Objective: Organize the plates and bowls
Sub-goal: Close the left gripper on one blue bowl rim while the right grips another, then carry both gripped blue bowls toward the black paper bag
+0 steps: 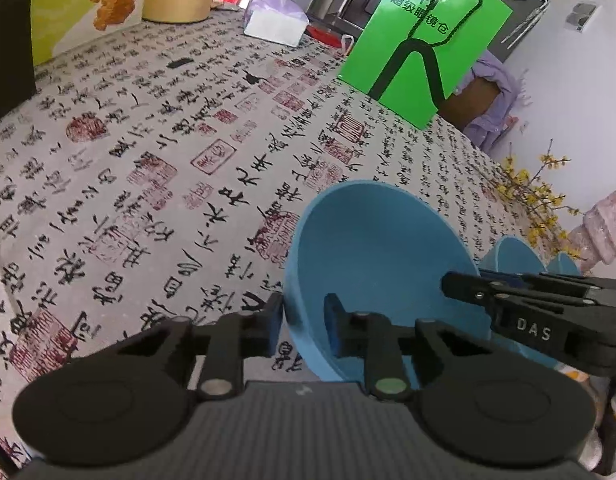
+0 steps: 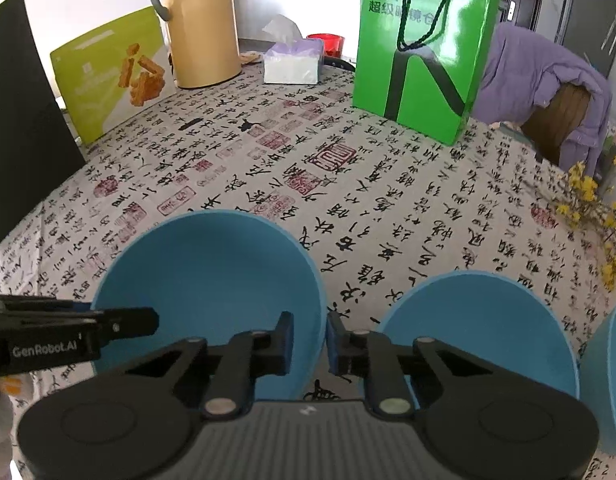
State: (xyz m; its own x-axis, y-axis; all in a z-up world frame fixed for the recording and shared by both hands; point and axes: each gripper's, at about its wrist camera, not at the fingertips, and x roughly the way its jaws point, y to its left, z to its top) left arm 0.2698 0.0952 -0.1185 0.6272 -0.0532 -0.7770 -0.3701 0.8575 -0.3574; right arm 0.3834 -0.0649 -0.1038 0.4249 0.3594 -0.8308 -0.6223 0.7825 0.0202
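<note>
A large blue bowl (image 1: 372, 248) (image 2: 212, 264) stands on the calligraphy-print tablecloth (image 2: 388, 184). My left gripper (image 1: 304, 328) straddles the bowl's left wall, one pad outside and one inside, shut on it. My right gripper (image 2: 310, 344) pinches the same bowl's right wall the same way. Each gripper shows from the side in the other view: the right gripper (image 1: 448, 280) over the right rim and the left gripper (image 2: 152, 322) over the left rim. A second blue bowl (image 2: 476, 328) (image 1: 512, 252) sits just right of the held one, and a third blue bowl (image 2: 612, 380) at the far right edge.
A green paper bag (image 2: 420, 48) stands at the back right, with a tissue box (image 2: 292, 62), a yellow thermos (image 2: 204, 28) and a green snack box (image 2: 108, 76) along the back. A dark panel (image 2: 20, 120) rises at the left. Yellow flowers (image 2: 592, 208) lean in at the right.
</note>
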